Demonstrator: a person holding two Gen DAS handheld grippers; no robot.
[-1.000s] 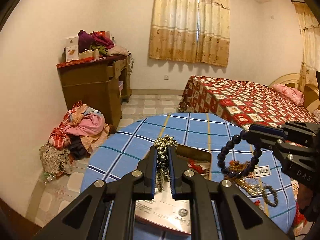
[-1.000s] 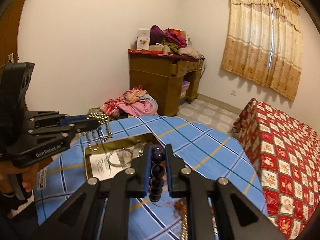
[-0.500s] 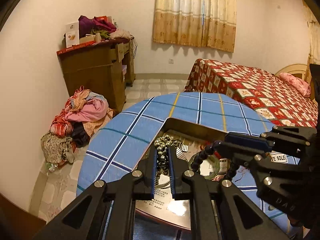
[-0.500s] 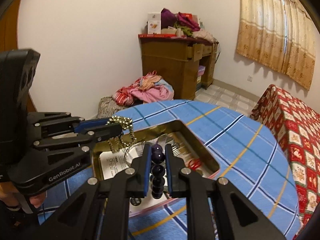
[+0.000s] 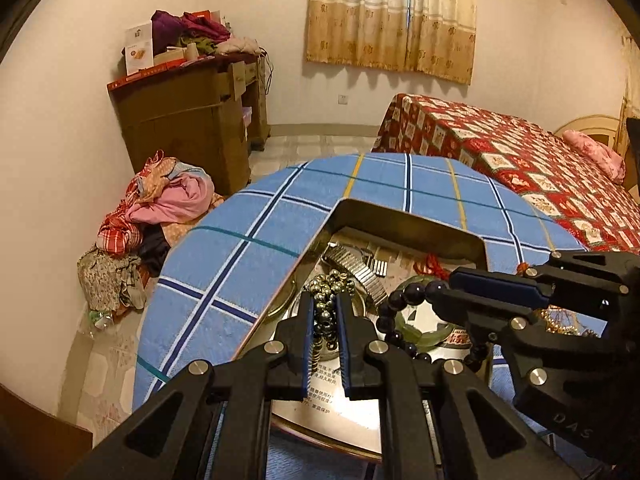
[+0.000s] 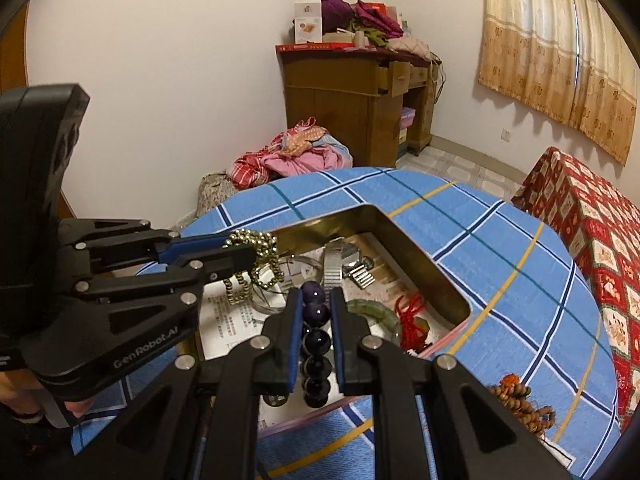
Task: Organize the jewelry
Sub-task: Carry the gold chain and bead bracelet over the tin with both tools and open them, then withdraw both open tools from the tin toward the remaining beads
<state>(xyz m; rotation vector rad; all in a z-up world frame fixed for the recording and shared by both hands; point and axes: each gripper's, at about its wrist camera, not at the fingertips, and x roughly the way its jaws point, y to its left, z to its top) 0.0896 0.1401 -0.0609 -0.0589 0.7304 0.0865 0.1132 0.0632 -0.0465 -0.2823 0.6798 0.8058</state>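
Note:
My left gripper [image 5: 325, 303] is shut on a gold-bead necklace [image 5: 330, 286], which also shows in the right wrist view [image 6: 256, 258], hanging over the open gold tin [image 5: 408, 216]. My right gripper [image 6: 315, 300] is shut on a dark purple bead bracelet [image 6: 316, 338], also seen in the left wrist view [image 5: 404, 300], held above the tin [image 6: 424, 256]. The tin holds a metal watch band [image 6: 334, 260], a green bangle [image 6: 372, 308], a red cord [image 6: 410, 308] and a paper leaflet [image 6: 228, 320].
The tin sits on a round table with a blue plaid cloth [image 5: 248, 256]. A brown bead strand [image 6: 520, 400] lies on the cloth to the right. A wooden desk [image 5: 188, 120], a clothes pile [image 5: 160, 208] and a red-quilted bed [image 5: 520, 152] stand beyond.
Both grippers have come down and forward over the tin with their jewelry still held. The right gripper has moved closer to the left one.

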